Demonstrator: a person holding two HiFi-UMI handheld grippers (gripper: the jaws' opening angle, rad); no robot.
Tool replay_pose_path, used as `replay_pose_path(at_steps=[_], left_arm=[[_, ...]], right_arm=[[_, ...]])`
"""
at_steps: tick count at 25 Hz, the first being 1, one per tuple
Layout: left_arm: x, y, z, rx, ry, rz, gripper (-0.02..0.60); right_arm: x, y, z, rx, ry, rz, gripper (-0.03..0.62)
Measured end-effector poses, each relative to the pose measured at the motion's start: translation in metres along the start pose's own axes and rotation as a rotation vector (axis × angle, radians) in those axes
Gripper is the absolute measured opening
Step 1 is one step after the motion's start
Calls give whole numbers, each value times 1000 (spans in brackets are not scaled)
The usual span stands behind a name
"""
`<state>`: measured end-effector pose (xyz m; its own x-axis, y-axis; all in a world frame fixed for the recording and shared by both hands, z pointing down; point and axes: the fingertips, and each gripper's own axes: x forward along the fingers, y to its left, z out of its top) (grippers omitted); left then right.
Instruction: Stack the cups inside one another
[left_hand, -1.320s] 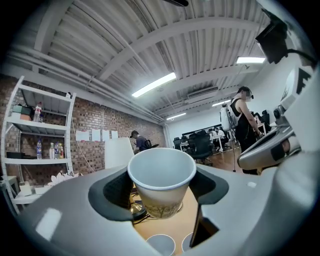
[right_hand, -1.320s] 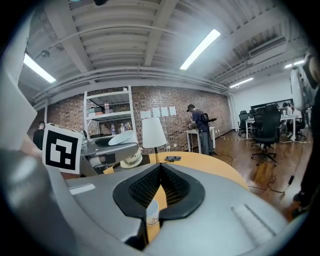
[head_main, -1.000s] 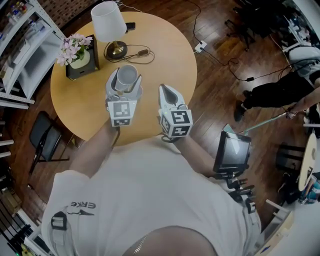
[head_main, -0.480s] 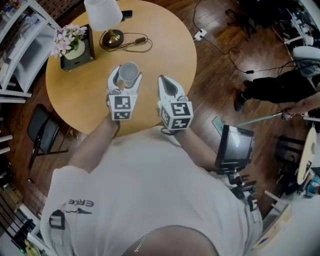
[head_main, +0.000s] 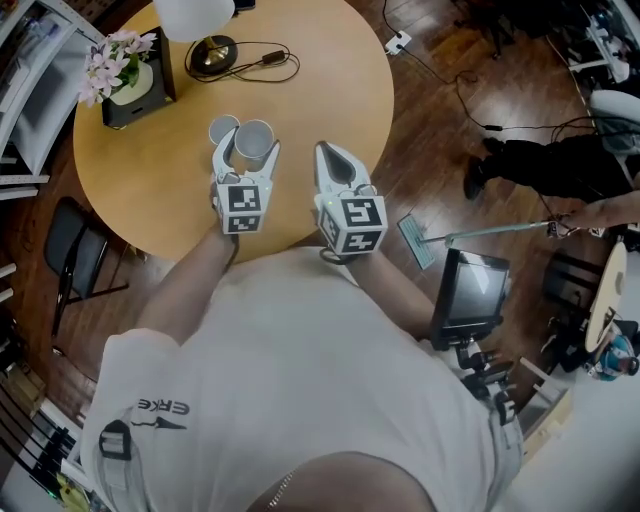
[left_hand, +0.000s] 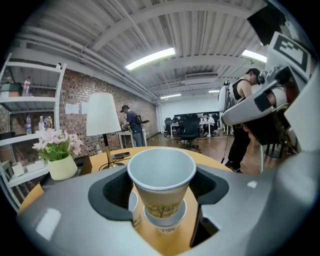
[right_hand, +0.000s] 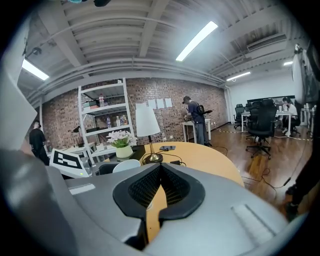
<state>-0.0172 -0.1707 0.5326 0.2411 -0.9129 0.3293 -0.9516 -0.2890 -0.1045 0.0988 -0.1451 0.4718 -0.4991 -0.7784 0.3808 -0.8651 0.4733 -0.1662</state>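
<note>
Risk: left gripper (head_main: 247, 160), jaws clamped on the held cup (left_hand: 161, 175), hangs just over a 2nd cup (left_hand: 167, 224) on the round table (head_main: 160, 200). An off-centre descent could catch that rim and tip it, or knock the 3rd cup (left_hand: 134, 212) just beside. Right gripper (head_main: 333, 165) has its jaws closed on nothing. Held cup: white paper, tapered, upright, empty, brown print low on its wall.

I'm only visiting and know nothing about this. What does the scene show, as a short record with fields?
left gripper: jaws closed on an upright paper cup
lower cup: on the table, right under the held one
side cup: standing to its left
right gripper: jaws together, empty
table: round, wooden, with a lamp and flowers
</note>
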Motion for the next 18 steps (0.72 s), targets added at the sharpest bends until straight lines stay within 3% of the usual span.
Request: replay_pose_path(at_steps=[18], left_arm=[[16, -13, -56, 0, 89, -20, 344]], right_arm=[[14, -7, -26, 2, 90, -19, 14]])
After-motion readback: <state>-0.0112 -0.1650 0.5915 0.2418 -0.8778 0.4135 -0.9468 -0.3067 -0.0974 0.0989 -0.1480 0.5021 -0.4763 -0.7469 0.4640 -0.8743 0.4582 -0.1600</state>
